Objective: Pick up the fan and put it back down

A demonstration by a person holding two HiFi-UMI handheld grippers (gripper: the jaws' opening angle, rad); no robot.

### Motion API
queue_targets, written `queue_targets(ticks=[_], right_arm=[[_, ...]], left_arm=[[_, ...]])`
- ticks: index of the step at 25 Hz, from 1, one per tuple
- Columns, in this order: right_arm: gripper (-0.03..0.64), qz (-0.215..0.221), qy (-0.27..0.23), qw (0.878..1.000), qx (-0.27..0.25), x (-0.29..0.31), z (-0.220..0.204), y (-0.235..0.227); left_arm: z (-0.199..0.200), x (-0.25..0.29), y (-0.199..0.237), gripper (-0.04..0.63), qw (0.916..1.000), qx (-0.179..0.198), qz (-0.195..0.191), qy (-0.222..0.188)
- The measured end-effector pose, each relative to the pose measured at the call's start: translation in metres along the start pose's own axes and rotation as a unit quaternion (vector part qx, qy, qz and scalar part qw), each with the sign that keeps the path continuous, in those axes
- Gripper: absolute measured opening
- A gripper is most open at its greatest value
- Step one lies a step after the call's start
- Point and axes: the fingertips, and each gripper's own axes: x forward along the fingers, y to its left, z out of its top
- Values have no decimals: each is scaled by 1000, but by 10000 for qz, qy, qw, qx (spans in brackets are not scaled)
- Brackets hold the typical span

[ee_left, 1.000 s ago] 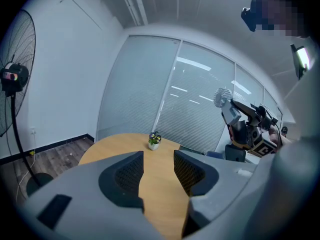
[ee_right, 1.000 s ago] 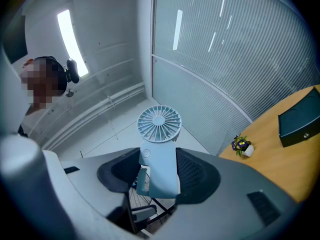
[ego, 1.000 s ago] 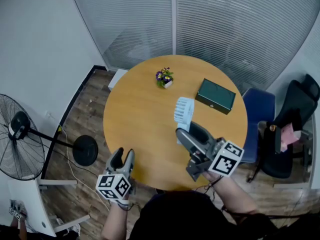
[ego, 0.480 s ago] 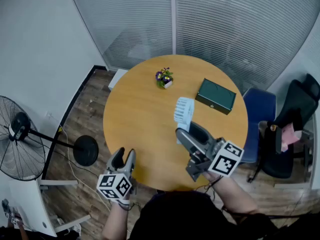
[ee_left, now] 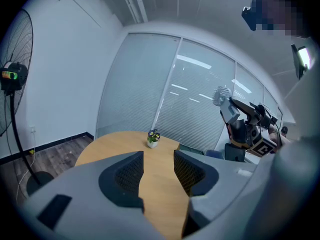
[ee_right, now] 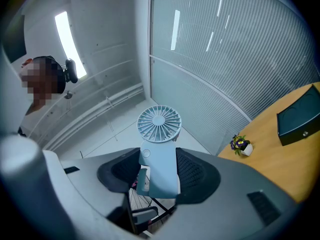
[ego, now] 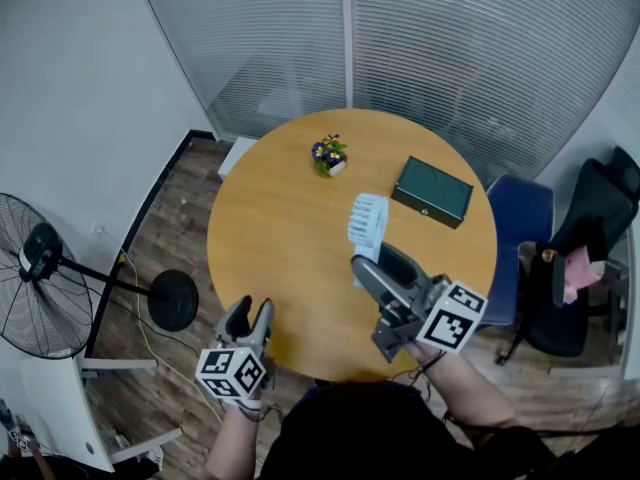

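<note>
Slippage is worrying me: I'm clamping the fan (ee_right: 159,134) by its smooth handle in the right gripper (ee_right: 160,170), the left gripper (ee_left: 158,170) idling with jaws apart.

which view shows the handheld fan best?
Right gripper view: the fan fills the centre, its body clamped in the right gripper, round grille facing the camera. Head view shows it small, from above. Left gripper view shows only a tiny distant grille.

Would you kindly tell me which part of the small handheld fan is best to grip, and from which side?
Grip the fan by its straight, flat-sided handle, coming from its bottom end with a jaw on each side, clear of the round slatted head. The right claw holds it just so.
</note>
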Motion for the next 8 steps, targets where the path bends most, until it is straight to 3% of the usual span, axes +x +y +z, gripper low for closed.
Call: queue_targets(ticks=[8], right_arm=[[221,-52,-13,10000,8,1,1,0]], left_arm=[[1,-1,2,187,10000,-47,-5,2]])
